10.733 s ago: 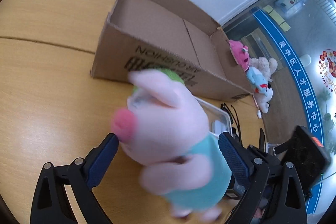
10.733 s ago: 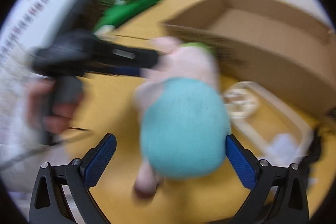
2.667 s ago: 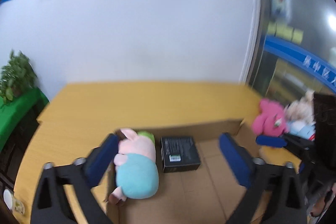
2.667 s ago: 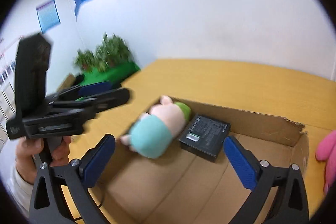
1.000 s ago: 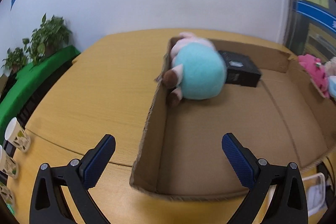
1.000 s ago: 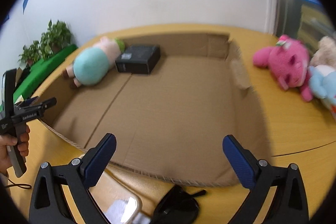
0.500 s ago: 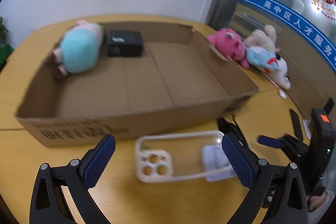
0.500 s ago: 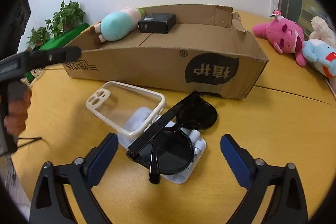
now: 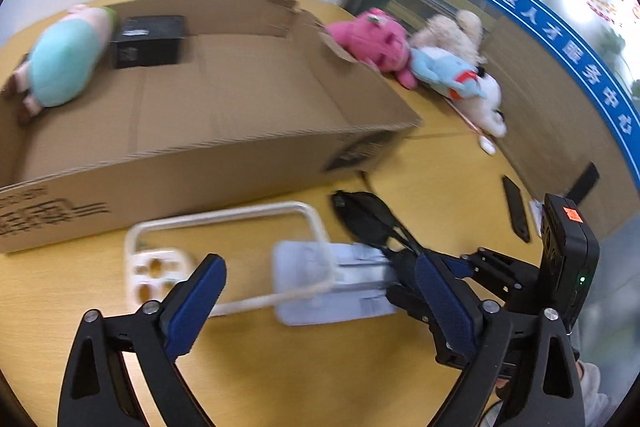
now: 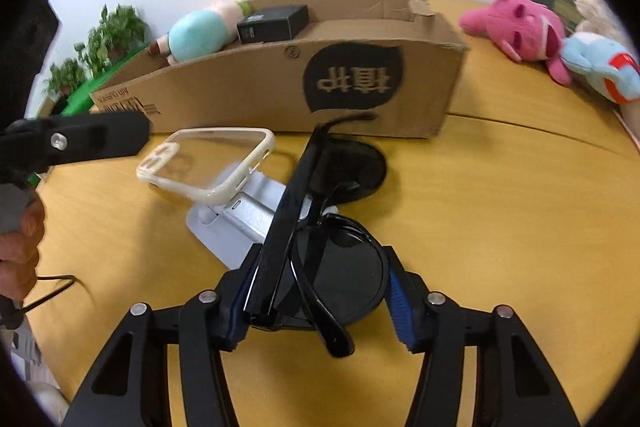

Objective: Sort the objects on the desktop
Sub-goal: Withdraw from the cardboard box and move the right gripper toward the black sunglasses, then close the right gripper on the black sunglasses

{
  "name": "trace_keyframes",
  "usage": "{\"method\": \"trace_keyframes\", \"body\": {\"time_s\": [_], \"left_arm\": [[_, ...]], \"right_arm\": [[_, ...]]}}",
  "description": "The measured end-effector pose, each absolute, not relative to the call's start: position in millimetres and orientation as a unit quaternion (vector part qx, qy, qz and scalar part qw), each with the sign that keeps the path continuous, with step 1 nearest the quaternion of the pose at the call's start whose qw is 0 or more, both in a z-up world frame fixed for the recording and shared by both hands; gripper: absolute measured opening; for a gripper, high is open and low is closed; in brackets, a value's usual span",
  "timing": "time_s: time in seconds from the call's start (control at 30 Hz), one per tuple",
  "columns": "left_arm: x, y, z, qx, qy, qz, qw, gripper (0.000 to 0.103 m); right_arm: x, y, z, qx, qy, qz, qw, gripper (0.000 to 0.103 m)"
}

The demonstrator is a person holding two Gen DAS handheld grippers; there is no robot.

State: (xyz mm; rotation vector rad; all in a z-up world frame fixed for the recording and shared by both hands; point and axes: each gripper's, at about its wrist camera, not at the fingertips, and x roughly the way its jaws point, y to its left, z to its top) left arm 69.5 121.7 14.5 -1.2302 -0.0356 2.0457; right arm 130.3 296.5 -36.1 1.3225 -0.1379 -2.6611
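**Right tongs closing on the sunglasses**

The right gripper (image 10: 316, 301) has its jaws closing around the black plastic sunglasses (image 10: 320, 247), which lie on the yellow wooden table (image 10: 500, 227) at six o'clock of the open brown cardboard box (image 10: 280, 91). The near lens and one folded temple sit between the blue pads; the left pad touches the frame, but whether the right pad presses yet I cannot tell. The left gripper (image 9: 320, 303) stands wide with its jaws easing inward, hovering over the cream-rimmed clear phone case (image 9: 224, 251), nothing between its pads.

The glasses rest partly on a white flat packet (image 10: 244, 215), and the phone case leans on that packet at ten o'clock of them. A good grip would probably take the frame across the lens rim rather than the loose crossed temples, which could slip or splay, then lift straight up so the packet is not dragged.

The box's black speech-bubble logo shows two Chinese characters, upside down. Small printed text at its left corner is too blurred to read.
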Motion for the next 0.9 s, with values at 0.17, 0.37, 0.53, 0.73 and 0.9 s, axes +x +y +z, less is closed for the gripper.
{"method": "trace_keyframes", "body": {"time_s": [0.17,0.37,0.53,0.73,0.9], "left_arm": [[78.3,158.9,5.3,-0.507,-0.025,0.758,0.409,0.090],[77.8,183.9,-2.9,-0.525,-0.033,0.743,0.414,0.084],[70.9,183.3,-4.9,-0.529,-0.035,0.745,0.405,0.071],[67.7,184.3,-4.2,-0.529,-0.025,0.750,0.396,0.064],[69.0,180.5,-4.0,-0.531,-0.028,0.751,0.391,0.064]], "right_arm": [[147.8,309.7,-34.6,0.439,-0.041,-0.895,0.073,0.026],[167.5,327.5,-27.0,0.424,-0.041,-0.902,0.074,0.063],[163.5,355.0,0.4,0.386,-0.017,-0.918,0.094,0.074],[114.6,364.6,1.1,0.385,0.058,-0.908,0.154,0.074],[77.4,362.7,-32.9,0.433,0.054,-0.874,0.213,0.073]]}}
